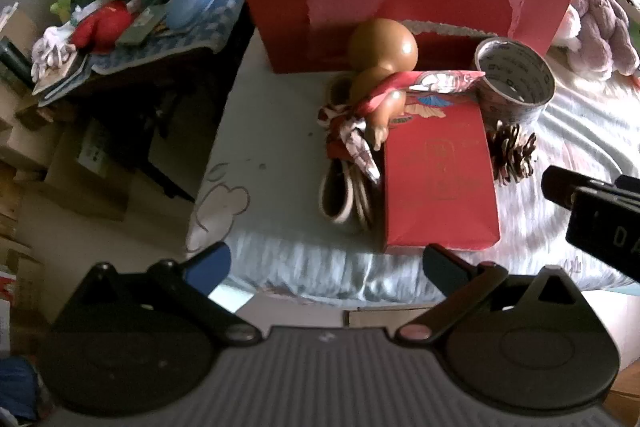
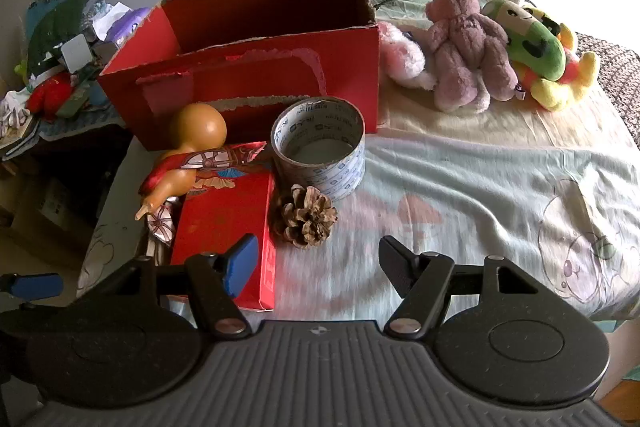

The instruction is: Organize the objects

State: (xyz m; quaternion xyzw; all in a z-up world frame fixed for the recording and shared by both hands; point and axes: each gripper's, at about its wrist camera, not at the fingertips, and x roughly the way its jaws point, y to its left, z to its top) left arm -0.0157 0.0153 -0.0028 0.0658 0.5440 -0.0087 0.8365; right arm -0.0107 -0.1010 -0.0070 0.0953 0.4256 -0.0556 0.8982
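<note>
clutter for sorting sits in a tight heap on the bed [image 2: 460, 187], right in front of the open red cardboard box [image 2: 256, 67]: a brown gourd [image 2: 192, 143] wrapped in a patterned scarf [image 2: 224, 159] leans on a flat red gift box [image 2: 228, 227], with a roll of printed tape [image 2: 320, 147] just beside it and a pine cone [image 2: 306, 215] touching the tape's near side. some looped beige rings [image 1: 344, 187] lie half under the gourd and the flat box, hard to identify.

both tools hang short of the pile, empty. the right gripper [image 2: 316, 267] has its fingers wide apart with the pine cone just ahead; the left gripper [image 1: 326, 265] is spread as well, facing the flat box's near edge.

risks, as i judge them: the gourd is round, glossy and only propped, so nudging the flat box or tugging the scarf could roll it off the bed edge on the left. the pine cone is light and brittle, so a hard squeeze may crush scales or flick it away. the two tools are near each other and could clash. the bedsheet is soft and wrinkled, so things may tip
</note>
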